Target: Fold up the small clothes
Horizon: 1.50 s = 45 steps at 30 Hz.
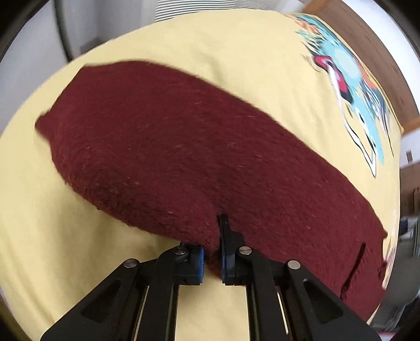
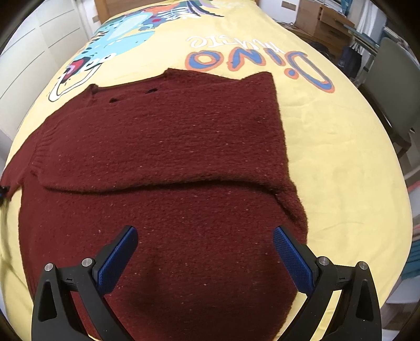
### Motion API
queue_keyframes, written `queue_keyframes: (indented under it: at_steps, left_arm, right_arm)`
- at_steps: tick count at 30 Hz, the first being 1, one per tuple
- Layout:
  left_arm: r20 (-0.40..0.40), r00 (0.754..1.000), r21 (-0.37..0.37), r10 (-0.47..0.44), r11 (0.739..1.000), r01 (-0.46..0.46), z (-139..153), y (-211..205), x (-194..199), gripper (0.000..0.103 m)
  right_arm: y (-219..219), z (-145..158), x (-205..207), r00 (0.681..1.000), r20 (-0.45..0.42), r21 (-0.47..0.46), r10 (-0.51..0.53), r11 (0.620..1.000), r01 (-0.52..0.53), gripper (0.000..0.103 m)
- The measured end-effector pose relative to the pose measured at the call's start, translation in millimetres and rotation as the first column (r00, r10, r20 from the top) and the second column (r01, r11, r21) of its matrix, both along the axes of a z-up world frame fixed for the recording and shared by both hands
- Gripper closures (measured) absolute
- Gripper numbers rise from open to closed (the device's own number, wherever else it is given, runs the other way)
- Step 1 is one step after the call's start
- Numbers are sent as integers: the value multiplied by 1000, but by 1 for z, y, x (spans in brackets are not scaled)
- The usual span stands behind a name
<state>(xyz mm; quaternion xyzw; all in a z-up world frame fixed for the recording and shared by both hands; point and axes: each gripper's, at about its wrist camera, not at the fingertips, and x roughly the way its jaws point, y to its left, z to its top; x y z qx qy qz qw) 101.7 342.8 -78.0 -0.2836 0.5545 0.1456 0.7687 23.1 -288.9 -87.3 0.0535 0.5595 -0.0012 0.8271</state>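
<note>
Nearest the left camera, an edge of the maroon knit sweater (image 1: 183, 147) is pinched between the closed left gripper (image 1: 212, 258). The right gripper (image 2: 204, 258) is held with fingers (image 2: 119, 259) spread wide above the sweater, partly folded on the yellow dinosaur-print sheet (image 2: 341, 147). Beyond, a chair (image 2: 391, 86) is seen.

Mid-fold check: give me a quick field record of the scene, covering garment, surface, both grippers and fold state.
garment: dark red knit sweater
surface: yellow dinosaur-print sheet
left gripper: shut on the sweater's edge
right gripper: open, above the sweater, holding nothing
fold state: one layer already folded over, its edge running across the middle
background: chair and cardboard boxes
</note>
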Motion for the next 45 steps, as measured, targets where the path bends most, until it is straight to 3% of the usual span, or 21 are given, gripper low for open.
queue_keyframes:
  at_steps: [6, 11, 14, 20, 25, 31, 34, 39, 45]
  left_arm:
    - [62, 993, 76, -97, 993, 93, 41, -43, -14, 97]
    - [123, 969, 89, -214, 975, 204, 70, -98, -7, 97]
    - [153, 942, 106, -299, 953, 286, 88, -140, 6, 97]
    - [195, 856, 161, -479, 876, 454, 118, -235, 16, 97]
    - [177, 779, 185, -602, 797, 575, 106, -316, 25, 97]
    - [109, 725, 156, -680, 732, 663, 53, -390, 42, 97]
    - [59, 720, 158, -691, 719, 677, 25, -406, 44, 97]
    - [-9, 738, 126, -675, 732, 670, -14, -404, 39, 97]
    - [-14, 730, 161, -683, 719, 676, -26, -403, 37, 96]
  right_arm:
    - [-8, 5, 3, 1000, 15, -14, -2, 1000, 2, 1]
    - [-12, 15, 9, 999, 44, -3, -7, 1000, 7, 1]
    - [-13, 22, 12, 998, 63, -4, 4, 1000, -3, 1]
    - [-21, 33, 18, 996, 85, -8, 7, 1000, -7, 1]
    - [-34, 39, 25, 997, 70, -27, -10, 1000, 12, 1]
    - [-54, 44, 21, 995, 82, 23, -63, 998, 61, 1]
    - [-58, 37, 18, 996, 61, 31, -69, 997, 67, 1]
    - [-53, 20, 12, 999, 23, 53, -46, 998, 45, 1]
    - [-45, 2, 9, 1000, -6, 74, -14, 997, 15, 1]
